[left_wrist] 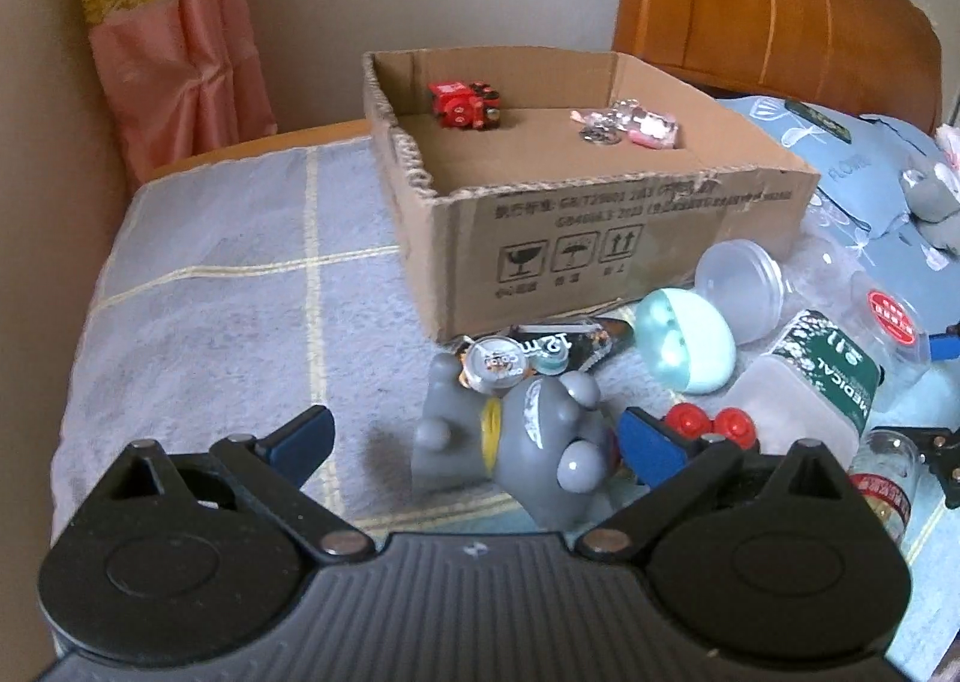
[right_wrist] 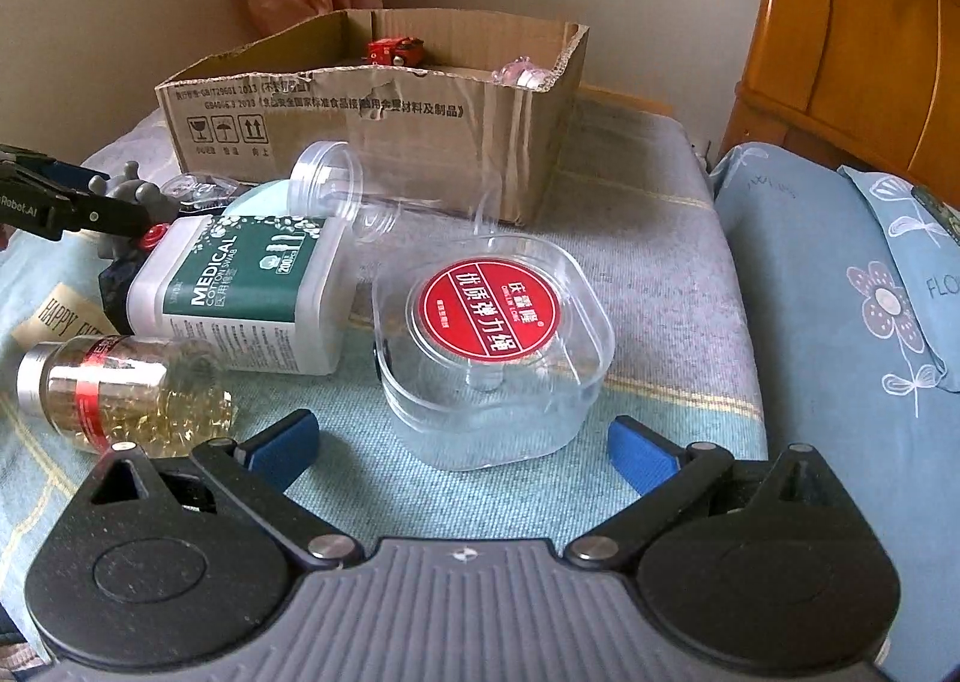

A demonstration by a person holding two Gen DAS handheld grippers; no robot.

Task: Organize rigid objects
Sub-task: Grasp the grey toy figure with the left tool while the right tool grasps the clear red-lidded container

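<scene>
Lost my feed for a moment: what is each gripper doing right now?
Left gripper: open, holding nothing, jaws either side of the grey toy figure.
Right gripper: open, holding nothing, just short of the clear red-labelled container.

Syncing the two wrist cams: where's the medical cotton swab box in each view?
Left wrist: medical cotton swab box lies at right of centre, past the grey toy figure.
Right wrist: same box lies left of centre, beside the clear tub with red label.
Shared landmark: cardboard box behind it.
</scene>
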